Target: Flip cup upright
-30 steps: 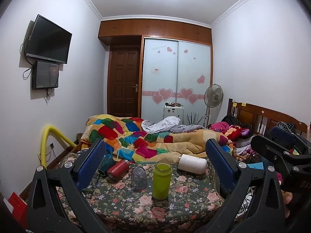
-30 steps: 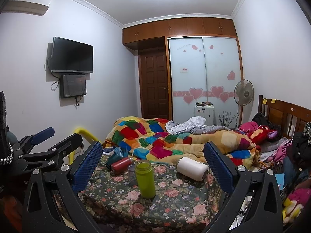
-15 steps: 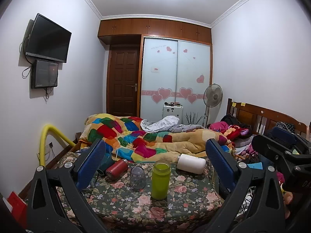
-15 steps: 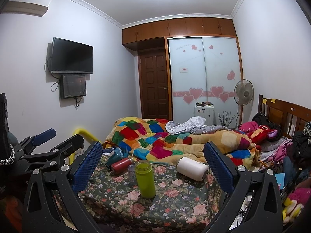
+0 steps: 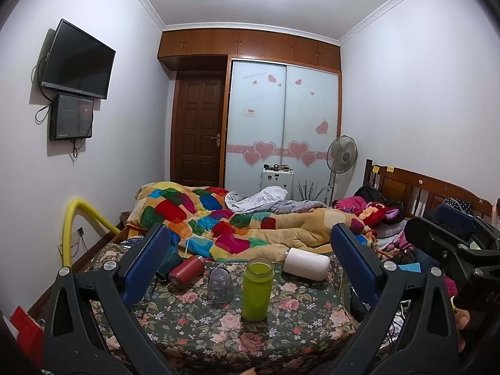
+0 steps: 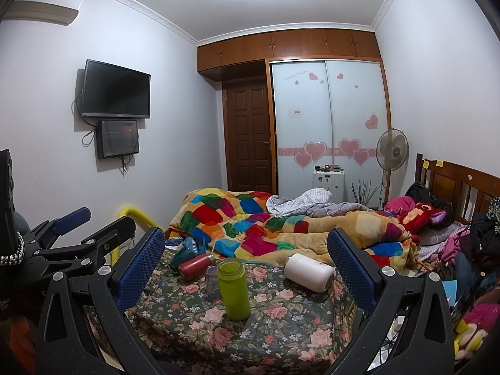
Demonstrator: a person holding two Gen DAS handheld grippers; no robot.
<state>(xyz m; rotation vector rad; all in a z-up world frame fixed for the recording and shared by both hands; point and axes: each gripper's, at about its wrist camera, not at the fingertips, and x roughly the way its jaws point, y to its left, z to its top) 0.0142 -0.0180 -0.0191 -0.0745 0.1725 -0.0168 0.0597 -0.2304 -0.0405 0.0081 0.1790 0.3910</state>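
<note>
- The left gripper (image 5: 250, 262) hangs above the near edge of the floral-covered table (image 5: 193, 337), its blue-padded jaws spread wide with nothing between them.
- The right gripper (image 6: 247, 262) hangs likewise over the table, jaws wide apart and holding nothing.
- In the left wrist view the right gripper's black frame shows at the far right; in the right wrist view the left gripper's frame shows at the far left.
- The clear cup (image 5: 220, 285) stands mouth-down on the cloth, ahead of the left gripper and slightly toward its left finger.
- From the right gripper the clear cup (image 6: 212, 277) lies ahead and left of centre, partly hidden behind the green bottle (image 6: 233, 287).
- The green bottle (image 5: 257, 289) stands upright with no lid, just right of the cup and nearer the tools.
- A red flask (image 5: 186, 270) lies on its side beyond the cup, to its left, next to a dark teal cup (image 5: 168, 261) that also lies tipped.
- A white flask (image 5: 307, 263) lies on its side at the far right of the table, close to the patchwork blanket (image 5: 225, 218) on the bed.
</note>
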